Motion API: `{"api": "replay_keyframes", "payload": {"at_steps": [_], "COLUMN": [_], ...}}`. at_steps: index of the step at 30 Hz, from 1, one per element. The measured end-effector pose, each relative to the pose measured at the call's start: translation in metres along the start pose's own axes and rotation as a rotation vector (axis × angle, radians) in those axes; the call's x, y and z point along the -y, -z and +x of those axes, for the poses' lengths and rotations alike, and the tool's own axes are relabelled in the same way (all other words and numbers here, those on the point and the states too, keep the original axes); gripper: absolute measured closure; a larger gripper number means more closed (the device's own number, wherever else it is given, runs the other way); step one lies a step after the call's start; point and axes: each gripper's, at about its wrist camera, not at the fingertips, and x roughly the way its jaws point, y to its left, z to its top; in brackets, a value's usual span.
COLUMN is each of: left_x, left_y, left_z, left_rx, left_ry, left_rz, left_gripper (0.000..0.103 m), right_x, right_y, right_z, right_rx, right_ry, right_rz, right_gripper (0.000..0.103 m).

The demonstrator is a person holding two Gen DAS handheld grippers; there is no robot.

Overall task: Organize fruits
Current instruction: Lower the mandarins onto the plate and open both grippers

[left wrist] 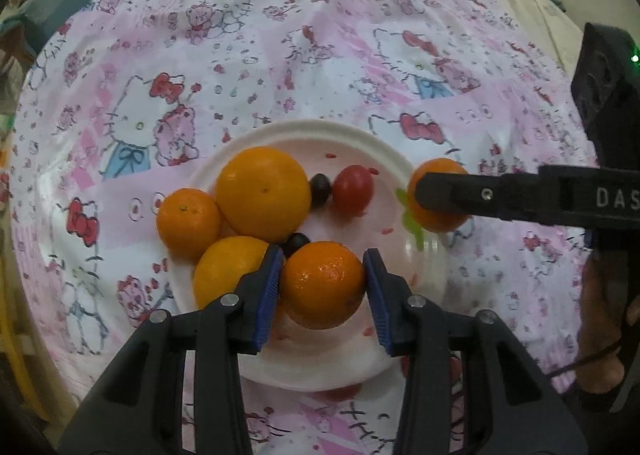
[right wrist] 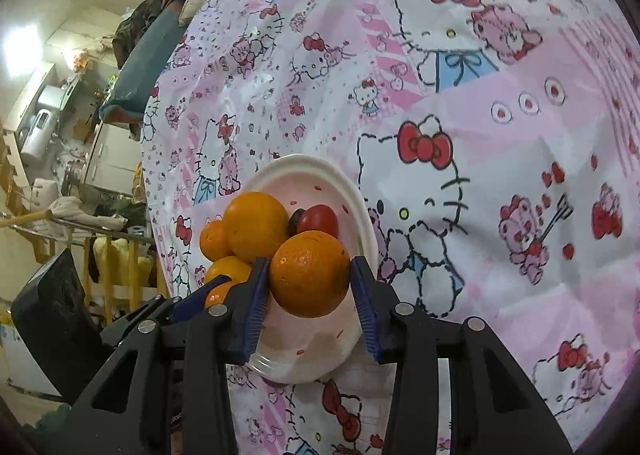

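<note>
Cloth (left wrist: 320,55) printed with pink cartoon cats and bears covers the whole surface under everything.

The left claw (left wrist: 324,255) is narrowed to a pinch, both blue pads pressed against the sides of one orange, the left-held orange (left wrist: 322,289). It sits just above the near part of the plate (left wrist: 320,367), close beside the fruit lying there.

The right claw (right wrist: 310,261) is likewise closed down on a second fruit, the right-held orange (right wrist: 310,279), with a pad on each side. Seen from the left wrist view, this one is over the right rim of the plate, apart from the pile.

The plate is white, round and shallow, with small red specks on it. It holds three loose oranges bunched at its left side:
- a big orange (left wrist: 264,193)
- a small orange (left wrist: 188,223) at the left rim
- a yellowish orange (left wrist: 226,267) partly behind the left claw's finger

That makes five oranges counting the two held.

One red tomato (left wrist: 352,189) lies toward the plate's far side. Two dark grapes are there too: the far grape (left wrist: 320,185) between the big orange and the tomato, and the near grape (left wrist: 297,241) touching the left-held orange.
</note>
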Motion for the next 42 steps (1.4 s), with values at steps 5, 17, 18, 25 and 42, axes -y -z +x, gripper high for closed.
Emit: {"api": "replay_keyframes", "payload": {"at_steps": [5, 17, 18, 25, 42], "left_x": [-0.002, -0.002, -0.002, 0.001, 0.0], "left_y": [0.0, -0.001, -0.001, 0.001, 0.001], "left_z": [0.0, 0.0, 0.001, 0.002, 0.002], "left_rx": [-0.004, 0.004, 0.004, 0.01, -0.002], "left_ry": [0.009, 0.003, 0.002, -0.013, -0.003], "left_rz": [-0.01, -0.017, -0.015, 0.002, -0.009], "left_gripper": [0.065, 0.065, 0.065, 0.065, 0.064], "right_x": [0.0, 0.004, 0.003, -0.003, -0.001], "right_y": [0.001, 0.002, 0.002, 0.003, -0.001], "right_z": [0.003, 0.004, 0.004, 0.004, -0.007], "right_rx": [-0.007, 0.013, 0.013, 0.012, 0.052], "right_ry": [0.004, 0.043, 0.044, 0.046, 0.009], "right_rz": [0.002, 0.011, 0.007, -0.014, 0.026], "right_gripper": [0.059, 0.058, 0.058, 0.058, 0.036]}}
